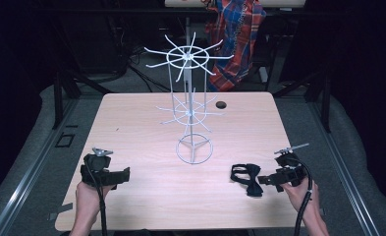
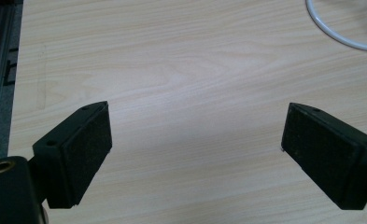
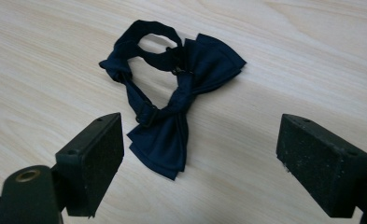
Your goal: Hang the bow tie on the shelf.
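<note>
While my left gripper (image 1: 124, 175) waits at the lower left of the high view, its jaws spread wide over bare pale wooden table (image 1: 141, 128) and holding nothing, I leave it parked there, since it has no part in the pick. In the left gripper view the black pads (image 2: 85, 154) frame only wood grain, with a curve of the white wire display stand's base ring (image 2: 340, 35) in the upper right corner.

At the centre of the high view stands that white wire display stand (image 1: 189, 105), two tiers of radiating hooks on a thin post, well apart from both hands.

Right of centre, toward the lower right of the frame, lies the dark navy fabric bow tie (image 1: 247, 179), flat on the table with its strap looped beside the bow. My right gripper (image 1: 266, 180) sits just beside it, jaws wide apart and empty.

As I judge it, the step in hand is the grasp. In the right gripper view the bow tie (image 3: 172, 102) lies ahead of my pads and nearer the left one (image 3: 99, 158), so I should shift slightly that way, then move forward. I would aim for the pinched knot (image 3: 183, 91) rather than the thin strap, lower until the pads nearly brush the wood, and close gently so the cloth bunches instead of sliding away.
</note>
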Tool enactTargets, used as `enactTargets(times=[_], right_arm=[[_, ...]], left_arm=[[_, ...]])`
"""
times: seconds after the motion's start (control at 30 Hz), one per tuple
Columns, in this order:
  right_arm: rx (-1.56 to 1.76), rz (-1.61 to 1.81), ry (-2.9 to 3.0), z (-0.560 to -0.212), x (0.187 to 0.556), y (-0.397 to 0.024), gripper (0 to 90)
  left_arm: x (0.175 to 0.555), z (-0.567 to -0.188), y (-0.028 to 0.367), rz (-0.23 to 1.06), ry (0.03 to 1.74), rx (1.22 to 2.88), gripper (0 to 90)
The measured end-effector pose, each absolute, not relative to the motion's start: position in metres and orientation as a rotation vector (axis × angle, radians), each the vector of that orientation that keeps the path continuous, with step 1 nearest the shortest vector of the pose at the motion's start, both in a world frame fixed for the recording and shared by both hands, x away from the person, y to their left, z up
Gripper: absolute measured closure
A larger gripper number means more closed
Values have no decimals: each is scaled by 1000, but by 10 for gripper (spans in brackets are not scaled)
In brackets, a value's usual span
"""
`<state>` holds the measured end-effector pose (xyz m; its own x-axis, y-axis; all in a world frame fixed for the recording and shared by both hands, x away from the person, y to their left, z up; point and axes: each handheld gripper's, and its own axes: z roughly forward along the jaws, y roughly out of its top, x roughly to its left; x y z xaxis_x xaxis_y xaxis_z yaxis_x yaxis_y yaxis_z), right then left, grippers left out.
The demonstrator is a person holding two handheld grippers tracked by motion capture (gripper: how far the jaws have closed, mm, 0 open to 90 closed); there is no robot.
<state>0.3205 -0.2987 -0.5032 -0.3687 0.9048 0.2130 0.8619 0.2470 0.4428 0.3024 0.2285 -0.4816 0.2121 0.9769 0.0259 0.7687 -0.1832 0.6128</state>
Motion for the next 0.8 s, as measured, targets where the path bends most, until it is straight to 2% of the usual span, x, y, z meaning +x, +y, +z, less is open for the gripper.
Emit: enactTargets(times=[0.3,0.8], right_arm=[[1702,760,2435,-507,324,-289,147],[1675,699,2454,-519,333,-268,136]], left_arm=[[305,-485,231,542,1607,2034,5],[305,-487,233,507,1584,2052,1]])
